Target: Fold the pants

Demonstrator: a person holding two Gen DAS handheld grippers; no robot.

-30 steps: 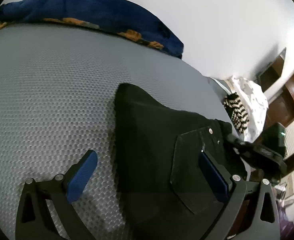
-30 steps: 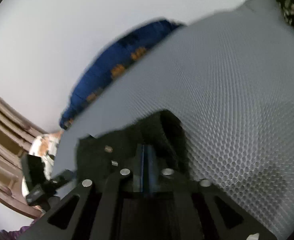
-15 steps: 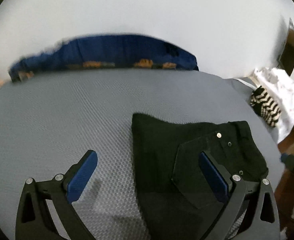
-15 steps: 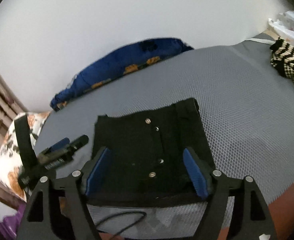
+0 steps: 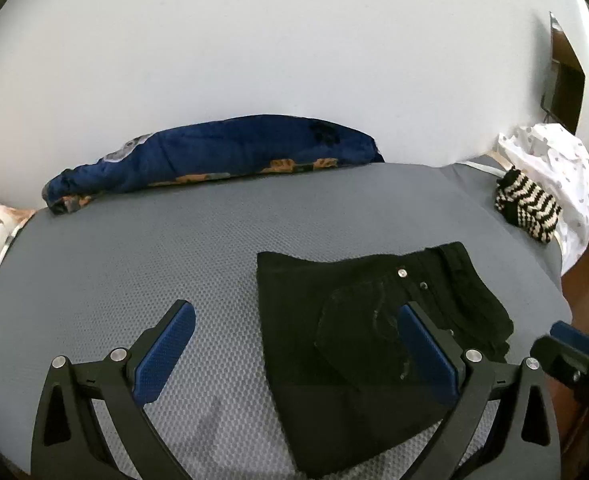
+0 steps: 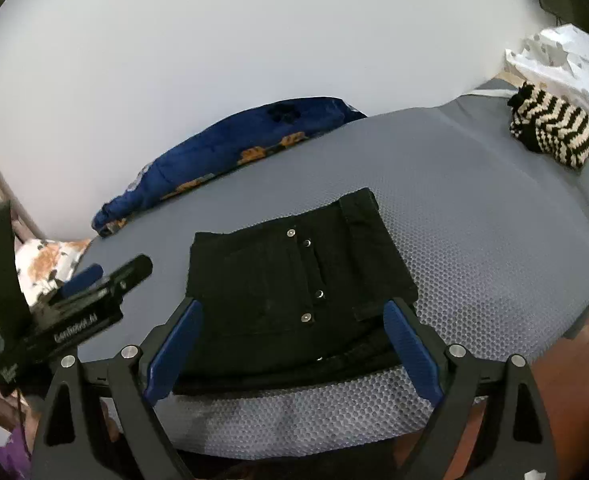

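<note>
Left wrist view: left claw [image 5: 294,354] spread wide, empty, above grey mattress [image 5: 134,248]; folded black pants [image 5: 366,340] flat below, offset toward right pad.

Right wrist view: right claw [image 6: 294,350] just opened wide, nothing between pads; pants [image 6: 294,280] centred straight ahead, long axis crosswise, nearer this hand.

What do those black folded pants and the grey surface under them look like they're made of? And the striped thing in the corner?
The black pants look like matte denim or heavy cotton: metal rivets and a stitched patch pocket show. The grey bed cover seems a textured mesh or quilted fabric, going by its honeycomb pattern. The striped item looks knitted or crocheted yarn, with chunky black and cream zigzag rows.
</note>
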